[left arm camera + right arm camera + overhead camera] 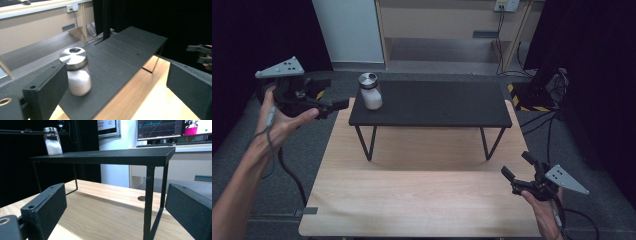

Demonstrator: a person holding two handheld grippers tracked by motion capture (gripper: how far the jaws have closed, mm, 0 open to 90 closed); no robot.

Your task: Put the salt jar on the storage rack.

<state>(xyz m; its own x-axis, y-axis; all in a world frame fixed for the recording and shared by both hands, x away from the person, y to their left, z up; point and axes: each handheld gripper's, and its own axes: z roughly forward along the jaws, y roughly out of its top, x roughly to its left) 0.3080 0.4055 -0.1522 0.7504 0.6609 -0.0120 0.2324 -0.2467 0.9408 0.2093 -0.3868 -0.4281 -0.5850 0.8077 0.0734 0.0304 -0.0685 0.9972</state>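
- A light wooden tabletop [422, 200] carries a low black shelf [442, 105] on thin metal legs, standing across the far half of the tabletop.
- A jar [370, 91] with a shiny metal lid stands upright on the shelf, near its left end and close to the far edge; it is partly filled with a white powder.
- The left claw [337, 106] hangs in the air past the tabletop's left edge, level with the shelf — held in the left hand [279, 120], pointing toward the jar and not touching it.
- In the left gripper view the jar [76, 72] sits just beside the left jaw, inside the gap, and the two black jaws stand wide apart with nothing between them but the shelf [120, 55] beyond.
- The right claw [518, 166] is held by the right hand [544, 210] at the tabletop's near right corner, low over the wood, aimed toward the shelf.
- Its jaws are spread as well — the right gripper view shows them far apart and holding nothing, with a shelf leg [148, 202] rising between them.
- From that low view the jar [52, 141] stands on the far end of the shelf [107, 156], well apart from the right claw.
- The other gripper's dark jaw tips appear at the right edge of the left gripper view, blurred.
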